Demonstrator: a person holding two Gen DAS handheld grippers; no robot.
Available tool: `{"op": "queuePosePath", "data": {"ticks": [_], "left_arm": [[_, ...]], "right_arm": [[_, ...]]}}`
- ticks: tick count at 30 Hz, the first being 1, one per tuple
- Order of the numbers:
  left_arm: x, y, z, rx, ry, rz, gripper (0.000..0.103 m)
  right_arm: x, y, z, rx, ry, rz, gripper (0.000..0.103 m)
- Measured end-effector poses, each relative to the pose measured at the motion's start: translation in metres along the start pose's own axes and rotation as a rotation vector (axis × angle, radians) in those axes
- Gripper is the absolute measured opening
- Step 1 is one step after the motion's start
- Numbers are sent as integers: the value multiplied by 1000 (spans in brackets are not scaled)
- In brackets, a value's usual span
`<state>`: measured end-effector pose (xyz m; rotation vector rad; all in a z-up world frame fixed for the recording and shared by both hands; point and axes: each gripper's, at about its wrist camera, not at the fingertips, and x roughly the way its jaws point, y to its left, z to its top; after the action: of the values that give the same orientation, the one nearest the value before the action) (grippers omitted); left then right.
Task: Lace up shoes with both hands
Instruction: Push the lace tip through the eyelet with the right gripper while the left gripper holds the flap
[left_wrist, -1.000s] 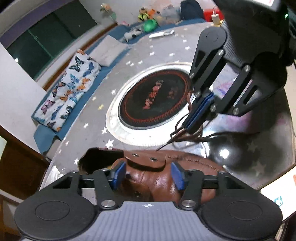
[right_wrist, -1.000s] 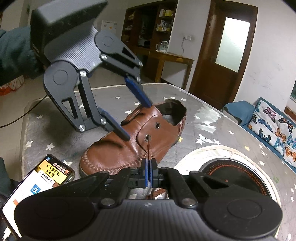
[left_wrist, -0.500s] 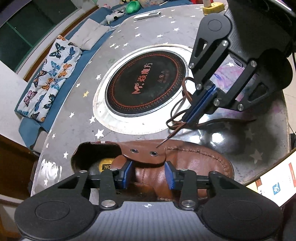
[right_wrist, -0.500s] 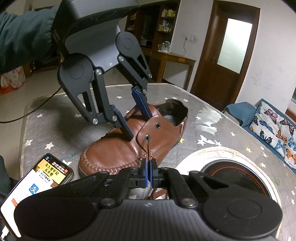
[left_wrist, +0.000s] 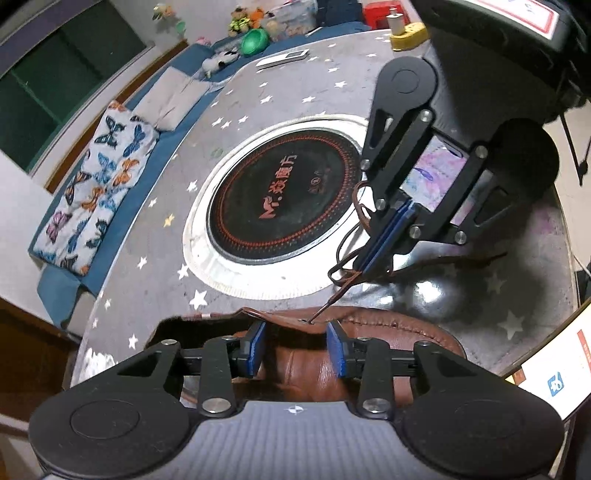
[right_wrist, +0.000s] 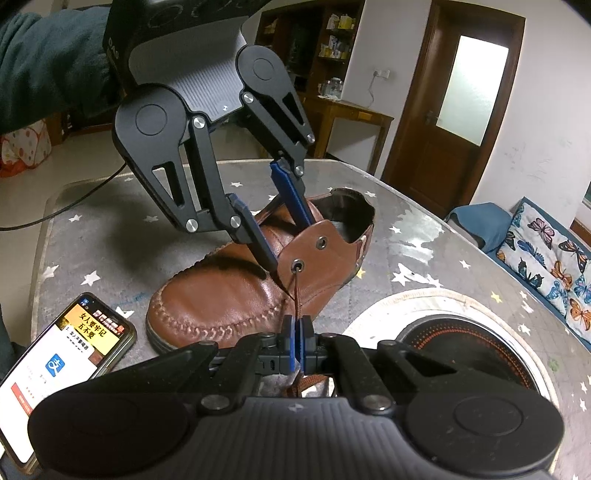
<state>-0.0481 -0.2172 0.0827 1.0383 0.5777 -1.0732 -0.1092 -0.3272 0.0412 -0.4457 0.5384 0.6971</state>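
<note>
The brown lace (right_wrist: 296, 295) is pinched in the right tongs (right_wrist: 296, 334), its tip at the lower eyelet (right_wrist: 297, 265). The flap is straddled by the wide left tongs (right_wrist: 291, 243). It should be braced while the lace is fed straight.

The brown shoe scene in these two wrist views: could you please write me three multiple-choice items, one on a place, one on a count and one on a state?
1. Where does the smartphone lie relative to the brown leather shoe?
A. inside its opening
B. on the table beside its toe
C. on the round cooktop

2. How many eyelets show on the flap facing the right wrist camera?
A. two
B. four
C. six

3. What is the state of the right gripper?
A. wide open
B. shut on the shoelace
C. clamped on the heel

Answers: 1 B, the phone rests by the stitched toe. 2 A, two metal rings are visible. 3 B, blue pads pinch the lace that leads to the lower eyelet, while the left gripper stands open over the shoe.
</note>
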Motion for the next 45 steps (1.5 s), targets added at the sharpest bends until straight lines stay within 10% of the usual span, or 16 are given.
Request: {"op": "queuePosePath", "data": {"ticks": [22, 45], "left_arm": [[15, -18, 0, 251, -7, 22, 30], [8, -12, -8, 239, 12, 24, 26]], "right_arm": [[13, -10, 5, -4, -6, -33, 2], [16, -9, 9, 6, -28, -31, 2]]}}
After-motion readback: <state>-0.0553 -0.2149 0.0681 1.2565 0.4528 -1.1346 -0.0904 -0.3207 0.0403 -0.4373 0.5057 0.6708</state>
